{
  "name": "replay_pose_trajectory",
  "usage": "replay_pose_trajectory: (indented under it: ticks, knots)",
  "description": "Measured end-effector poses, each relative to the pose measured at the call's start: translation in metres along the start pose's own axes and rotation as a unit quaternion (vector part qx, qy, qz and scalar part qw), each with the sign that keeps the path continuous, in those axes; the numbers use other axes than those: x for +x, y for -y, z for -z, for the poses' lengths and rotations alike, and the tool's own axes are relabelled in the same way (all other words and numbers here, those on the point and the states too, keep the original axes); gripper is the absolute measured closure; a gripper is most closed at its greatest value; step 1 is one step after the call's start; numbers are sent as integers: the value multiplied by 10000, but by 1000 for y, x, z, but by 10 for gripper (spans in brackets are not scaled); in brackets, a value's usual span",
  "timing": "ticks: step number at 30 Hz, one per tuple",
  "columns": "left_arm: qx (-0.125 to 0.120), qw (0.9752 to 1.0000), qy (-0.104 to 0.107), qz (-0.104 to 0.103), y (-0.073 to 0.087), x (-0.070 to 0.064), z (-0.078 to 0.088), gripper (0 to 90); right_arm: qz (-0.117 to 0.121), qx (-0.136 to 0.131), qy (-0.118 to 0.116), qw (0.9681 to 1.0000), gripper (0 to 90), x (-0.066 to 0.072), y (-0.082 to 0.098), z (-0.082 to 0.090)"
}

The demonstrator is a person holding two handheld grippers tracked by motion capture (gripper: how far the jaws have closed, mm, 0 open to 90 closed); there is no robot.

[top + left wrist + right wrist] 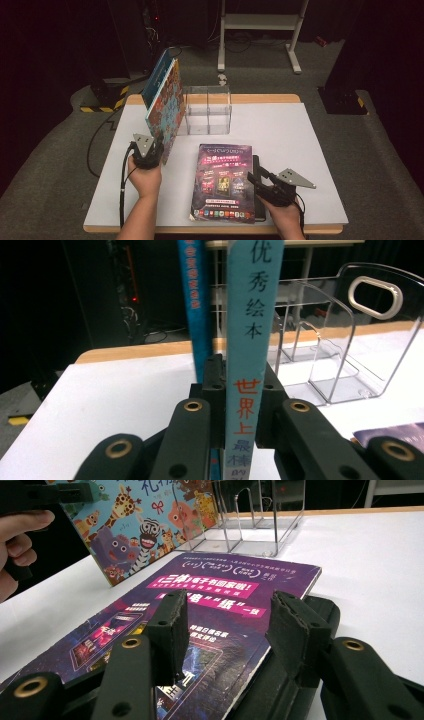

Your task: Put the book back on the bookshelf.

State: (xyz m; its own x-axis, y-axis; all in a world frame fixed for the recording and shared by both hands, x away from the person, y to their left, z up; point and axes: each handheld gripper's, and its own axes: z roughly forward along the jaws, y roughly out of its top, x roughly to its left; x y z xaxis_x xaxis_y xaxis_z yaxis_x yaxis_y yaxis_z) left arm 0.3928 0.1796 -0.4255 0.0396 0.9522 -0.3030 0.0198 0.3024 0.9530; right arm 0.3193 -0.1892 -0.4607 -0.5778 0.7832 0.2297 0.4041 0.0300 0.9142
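Note:
A picture book (167,107) with an animal cover stands tilted on its edge at the table's left; my left gripper (147,147) is shut on its lower end. In the left gripper view the jaws (242,369) clamp its light-blue spine (250,315). A darker blue book (194,300) leans against it, and I cannot tell whether it is in the grip. A purple book (223,182) lies flat near the front on a black book (257,165). My right gripper (256,176) hovers open over the purple book's right edge (232,602), nothing between its pads.
A clear acrylic book rack (207,110) stands at the back middle of the white table (295,145), right of the upright books. Cables trail off the table's left side. A white metal frame (260,22) stands on the floor behind.

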Motion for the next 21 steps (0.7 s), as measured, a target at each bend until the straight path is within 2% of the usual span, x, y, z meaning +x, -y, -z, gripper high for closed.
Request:
replay_pose_trajectory:
  ticks: [7,15,19,21]
  knots:
    - [-42,9999,-67,-81,3,-6,-3,806,7,-35,-19,10000,496,0,-1,1]
    - [-60,9993,-165,316,0,-2,-5,795,11,-8,-33,10000,496,1,0,0]
    - [-25,9992,-82,402,0,0,-5,777,15,3,-33,10000,496,2,0,0]
    - [-8,9994,-19,353,2,0,-3,754,13,2,-32,10000,495,2,0,0]
